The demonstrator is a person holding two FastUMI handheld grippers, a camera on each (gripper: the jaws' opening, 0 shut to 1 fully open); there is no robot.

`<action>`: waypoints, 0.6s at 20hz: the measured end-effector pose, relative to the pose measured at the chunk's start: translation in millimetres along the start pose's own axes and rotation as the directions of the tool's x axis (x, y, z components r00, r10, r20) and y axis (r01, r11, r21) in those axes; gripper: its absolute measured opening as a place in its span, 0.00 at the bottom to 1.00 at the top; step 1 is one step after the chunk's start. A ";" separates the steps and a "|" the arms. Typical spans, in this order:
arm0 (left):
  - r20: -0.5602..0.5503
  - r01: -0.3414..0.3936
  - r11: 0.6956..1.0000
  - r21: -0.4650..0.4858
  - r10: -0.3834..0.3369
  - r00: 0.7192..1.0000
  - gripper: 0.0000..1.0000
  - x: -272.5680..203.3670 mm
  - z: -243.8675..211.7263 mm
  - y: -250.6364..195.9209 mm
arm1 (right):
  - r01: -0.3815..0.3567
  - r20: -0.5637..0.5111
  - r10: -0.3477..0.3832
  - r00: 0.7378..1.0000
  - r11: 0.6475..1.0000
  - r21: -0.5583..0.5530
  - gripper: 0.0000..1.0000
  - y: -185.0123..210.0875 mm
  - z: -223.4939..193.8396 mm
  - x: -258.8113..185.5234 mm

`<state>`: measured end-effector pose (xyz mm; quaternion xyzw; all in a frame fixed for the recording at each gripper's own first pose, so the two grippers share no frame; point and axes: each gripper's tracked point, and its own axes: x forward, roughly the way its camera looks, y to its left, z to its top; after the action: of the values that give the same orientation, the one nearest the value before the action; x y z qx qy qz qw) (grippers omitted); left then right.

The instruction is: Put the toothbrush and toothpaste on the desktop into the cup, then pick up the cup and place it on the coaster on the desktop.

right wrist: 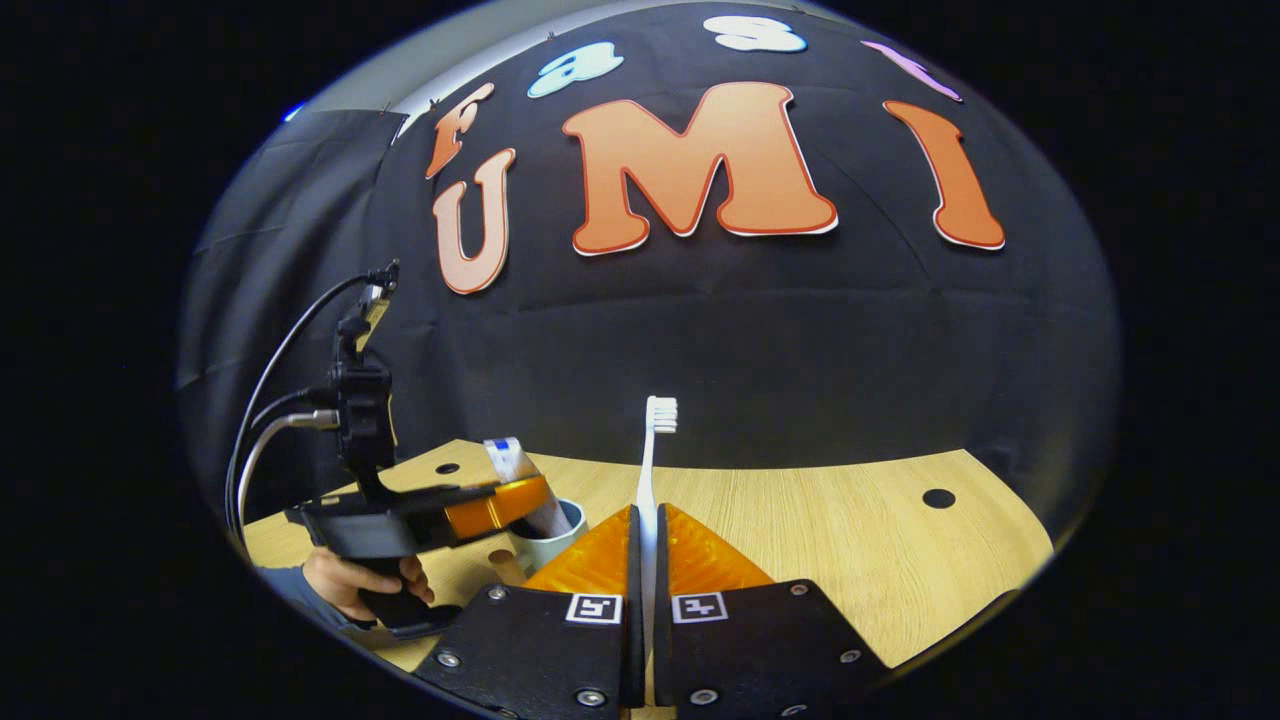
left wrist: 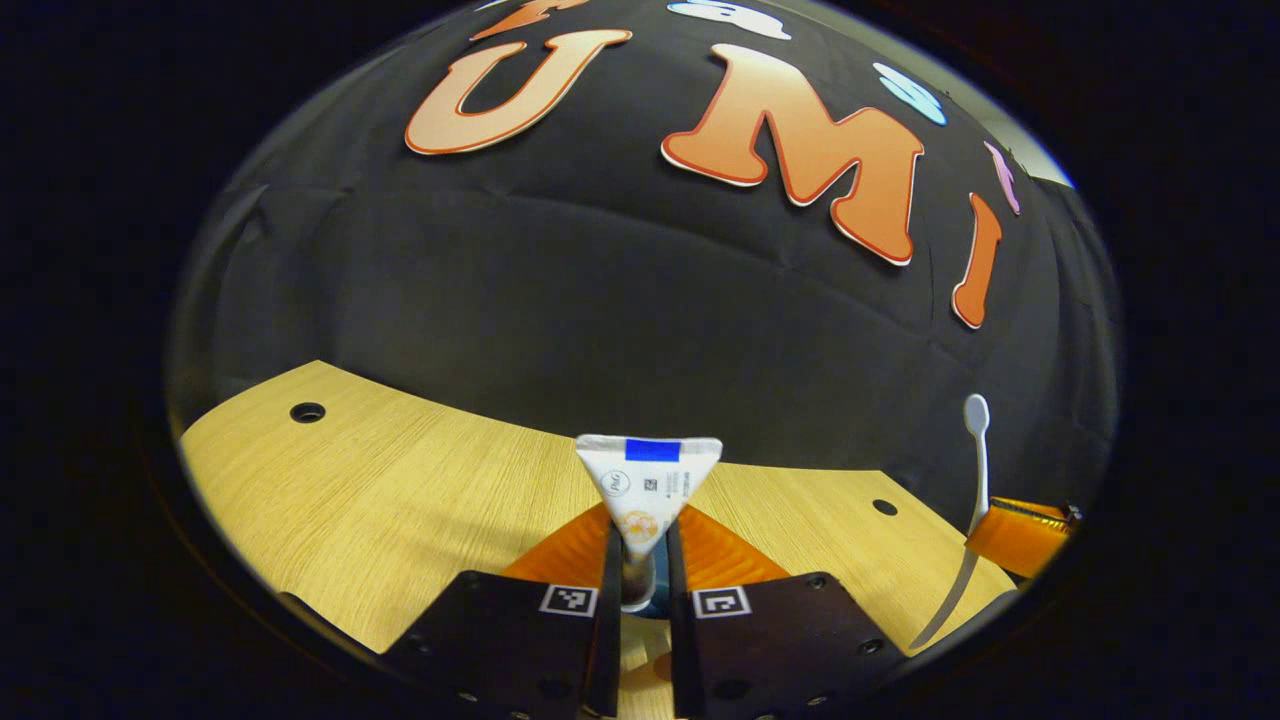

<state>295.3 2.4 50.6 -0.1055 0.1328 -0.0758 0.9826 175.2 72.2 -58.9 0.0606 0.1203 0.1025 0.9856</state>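
Wood-grain surface (right wrist: 850,540) w/ round holes is the biggest thing here, pale laminate, runs across both views below the black cloth wall.

Cup (right wrist: 548,540): white-ish, upright on the surface, seen in right gripper view just behind the left gripper (right wrist: 500,505). Looks rigid, prob light, so it could tip if knocked. Take by the wall or rim later; contents will make it top-heavy.

Left gripper, own view (left wrist: 640,560): fingers (left wrist: 608,560) nearly closed, clamped on the toothpaste (left wrist: 648,480) low on the tube, crimped flat end pointing up. In right gripper view the tube sits over/into the cup mouth, tilted; can't tell if its bottom touches the cup floor. A hand (right wrist: 355,585) holds that gripper's grip. Tube is soft and squashes, so moderate squeeze only, hold near the stiffer cap end. Judgement: paste drop is the step in hand.

Right gripper (right wrist: 645,570): fingers (right wrist: 620,560) near shut on the toothbrush (right wrist: 652,470), gripped on the handle, bristle head up, roughly upright, held above the surface to the right of the cup, well apart from it. Brush is thin, stiff, light, smooth plastic, so it may pivot in the grip. Mid-handle hold looks ok.

Coaster: not spotted, location unknown.
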 end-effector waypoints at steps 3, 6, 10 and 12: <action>-0.012 0.035 0.998 0.043 -0.035 0.999 0.31 -6.9 -8.4 -15.1 | -0.003 0.027 0.003 1.000 1.000 -0.009 0.04 1.9 6.8 5.4; 0.022 0.056 0.995 0.084 -0.058 0.998 0.67 -24.9 4.9 -24.2 | -0.010 0.061 0.009 0.998 1.000 0.024 0.04 -0.1 17.4 11.7; 0.093 0.030 0.996 0.087 -0.038 0.995 0.96 -55.1 19.5 -10.4 | -0.035 0.093 0.029 0.995 0.998 0.059 0.04 5.6 26.4 20.9; 0.115 0.015 0.996 0.088 -0.026 0.993 0.98 -70.3 26.7 -0.8 | -0.043 0.103 0.035 0.994 0.996 0.079 0.04 11.8 29.7 28.1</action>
<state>235.6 19.1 93.2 -0.0681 0.0710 -0.0854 0.9915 207.1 86.9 -34.8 0.1078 0.0731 0.1136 0.9850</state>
